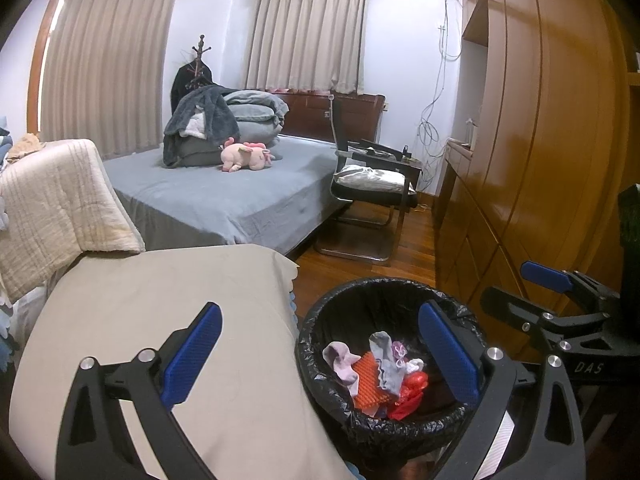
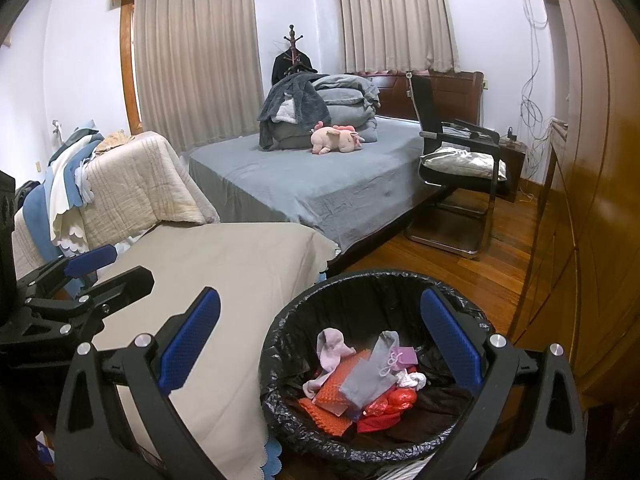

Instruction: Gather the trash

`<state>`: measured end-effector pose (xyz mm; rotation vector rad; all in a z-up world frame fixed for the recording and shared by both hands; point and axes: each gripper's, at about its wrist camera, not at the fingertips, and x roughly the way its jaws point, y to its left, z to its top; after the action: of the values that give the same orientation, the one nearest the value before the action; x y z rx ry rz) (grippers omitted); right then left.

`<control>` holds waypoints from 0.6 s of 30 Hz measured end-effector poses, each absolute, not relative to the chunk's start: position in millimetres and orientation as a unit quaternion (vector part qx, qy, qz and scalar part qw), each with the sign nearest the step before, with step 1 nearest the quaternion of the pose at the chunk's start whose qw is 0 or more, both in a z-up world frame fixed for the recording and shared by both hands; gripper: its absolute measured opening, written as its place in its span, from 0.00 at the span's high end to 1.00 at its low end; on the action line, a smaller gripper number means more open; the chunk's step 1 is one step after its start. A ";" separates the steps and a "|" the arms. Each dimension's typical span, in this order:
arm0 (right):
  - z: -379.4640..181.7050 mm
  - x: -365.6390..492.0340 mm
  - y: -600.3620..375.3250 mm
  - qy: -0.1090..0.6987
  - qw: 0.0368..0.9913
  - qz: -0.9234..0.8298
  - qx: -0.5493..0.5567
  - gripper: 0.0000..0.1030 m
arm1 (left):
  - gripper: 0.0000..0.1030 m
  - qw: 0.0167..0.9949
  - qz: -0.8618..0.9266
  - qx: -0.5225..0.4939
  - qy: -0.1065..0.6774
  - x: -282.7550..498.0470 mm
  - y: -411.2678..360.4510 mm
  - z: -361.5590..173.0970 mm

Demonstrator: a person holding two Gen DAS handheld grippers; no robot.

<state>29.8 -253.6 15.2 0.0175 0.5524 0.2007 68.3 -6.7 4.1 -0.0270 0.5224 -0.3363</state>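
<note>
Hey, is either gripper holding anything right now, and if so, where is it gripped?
Nothing is held. The left gripper and the right gripper are both open and empty, above the trash bin, where the trash lies.

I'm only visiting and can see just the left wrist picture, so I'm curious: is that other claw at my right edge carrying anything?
Observer: No. Its own camera shows the right gripper open and empty, with the lined bin ahead between its fingers.
Operator: And what's left of the quilted blanket? My picture cuts off there.
Observer: Blue and white scalloped cloths, draped at its left edge.
</note>
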 end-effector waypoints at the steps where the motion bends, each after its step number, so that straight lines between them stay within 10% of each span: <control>1: 15.3 30.0 -254.2 0.272 0.957 0.099 0.008 0.05 | 0.06 0.952 -0.166 -0.014 0.257 68.6 -6.5 3.9; 18: 14.8 29.7 -252.0 0.272 0.957 0.098 0.008 0.05 | 0.06 0.952 -0.166 -0.014 0.258 68.2 -5.4 4.5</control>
<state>29.7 -252.0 14.8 0.0159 0.5514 0.1993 68.2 -5.4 4.5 -0.0282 0.5237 -0.3370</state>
